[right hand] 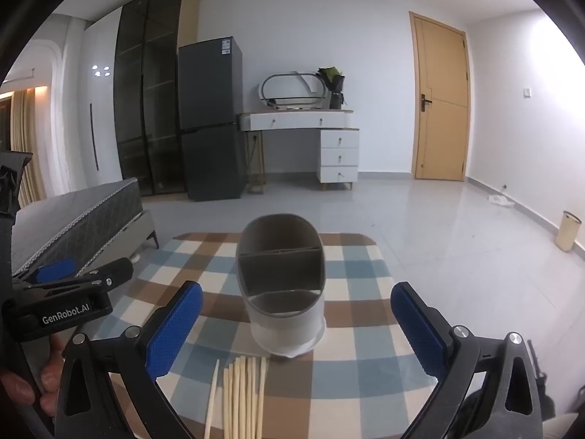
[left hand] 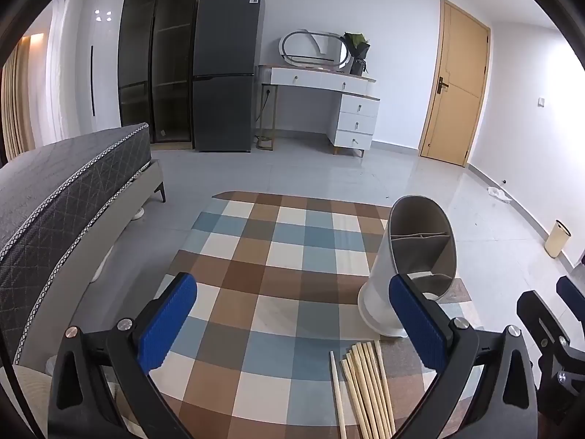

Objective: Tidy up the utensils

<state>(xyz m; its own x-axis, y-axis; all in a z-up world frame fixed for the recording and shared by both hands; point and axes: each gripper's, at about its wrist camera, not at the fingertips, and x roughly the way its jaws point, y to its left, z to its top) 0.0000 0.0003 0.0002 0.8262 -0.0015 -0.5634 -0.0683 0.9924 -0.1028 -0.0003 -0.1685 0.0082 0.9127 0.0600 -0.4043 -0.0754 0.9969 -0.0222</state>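
Both grippers, left gripper [left hand: 292,333] and right gripper [right hand: 296,333], hang spread wide and empty. Pale wooden chopsticks [right hand: 243,395] lie at the checked tablecloth's [right hand: 365,329] near edge, just before the grey-and-white compartmented utensil holder [right hand: 283,292]. A careless pinch could scatter them or tip that holder.

Both wrist cameras look forward and slightly down, close over the checked bench [left hand: 278,263]. The left view sits left of the right. Both share the utensil holder [right hand: 281,278], chopsticks [left hand: 365,387] and far door [right hand: 440,102].

Left gripper [left hand: 292,325] agape; right gripper [right hand: 296,325] likewise
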